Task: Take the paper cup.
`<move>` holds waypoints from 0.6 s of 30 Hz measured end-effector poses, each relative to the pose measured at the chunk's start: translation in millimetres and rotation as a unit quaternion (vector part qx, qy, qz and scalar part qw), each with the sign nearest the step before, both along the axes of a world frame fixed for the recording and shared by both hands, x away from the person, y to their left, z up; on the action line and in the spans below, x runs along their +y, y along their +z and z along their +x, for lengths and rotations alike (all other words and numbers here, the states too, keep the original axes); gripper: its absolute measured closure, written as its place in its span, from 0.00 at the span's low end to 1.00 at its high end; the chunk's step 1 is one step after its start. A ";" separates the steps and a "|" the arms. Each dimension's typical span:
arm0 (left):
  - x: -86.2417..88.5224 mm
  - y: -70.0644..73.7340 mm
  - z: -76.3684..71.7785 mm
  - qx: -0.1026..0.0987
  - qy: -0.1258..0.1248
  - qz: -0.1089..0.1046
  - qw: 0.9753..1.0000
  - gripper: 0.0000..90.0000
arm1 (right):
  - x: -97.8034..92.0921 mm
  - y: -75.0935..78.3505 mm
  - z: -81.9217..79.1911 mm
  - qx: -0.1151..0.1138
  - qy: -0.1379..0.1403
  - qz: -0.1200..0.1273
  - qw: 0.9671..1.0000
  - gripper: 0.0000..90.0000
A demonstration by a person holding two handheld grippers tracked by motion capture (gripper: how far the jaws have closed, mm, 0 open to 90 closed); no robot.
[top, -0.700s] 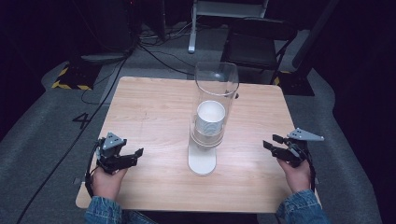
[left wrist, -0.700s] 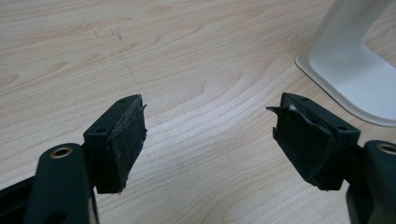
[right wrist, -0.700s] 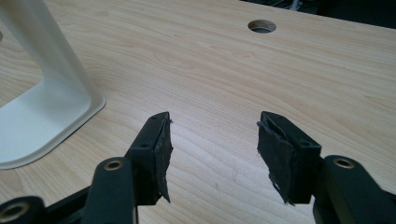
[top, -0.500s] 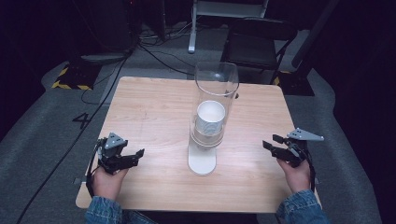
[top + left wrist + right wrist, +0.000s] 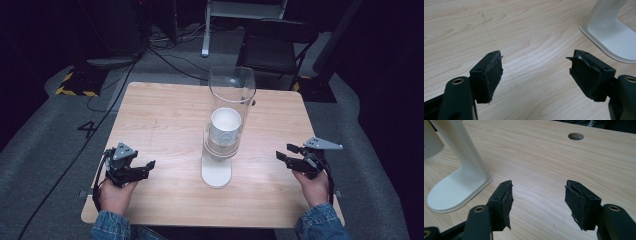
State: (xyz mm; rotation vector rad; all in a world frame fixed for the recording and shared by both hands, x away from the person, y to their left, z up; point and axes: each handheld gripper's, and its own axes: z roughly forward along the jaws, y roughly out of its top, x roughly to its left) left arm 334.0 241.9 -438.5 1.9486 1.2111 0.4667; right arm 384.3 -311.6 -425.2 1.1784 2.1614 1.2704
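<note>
Left gripper [image 5: 149, 165] and right gripper [image 5: 281, 156]: jaws apart, empty. We noted no change from earlier frames; white stand [image 5: 216, 172] untouched, no step begun.

One wooden tabletop [image 5: 165, 115] carries one white stand [image 5: 216, 172], one clear cylinder [image 5: 231, 92] and one white cup [image 5: 225, 125]. Two grippers: the left gripper [image 5: 142, 167], the right gripper [image 5: 286, 155]. One hole [image 5: 575, 136] pierces the tabletop.
</note>
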 end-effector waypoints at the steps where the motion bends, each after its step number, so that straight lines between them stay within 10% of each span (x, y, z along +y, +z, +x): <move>1: 0.2 -0.1 0.1 0.000 -0.002 0.001 1.000 0.29 | 2.1 0.4 -0.2 0.002 0.004 0.002 1.000 0.43; 18: -1.1 -4.8 -2.0 0.003 -0.003 -0.005 1.000 0.28 | 46.3 7.2 -3.4 0.012 0.080 0.006 0.997 0.39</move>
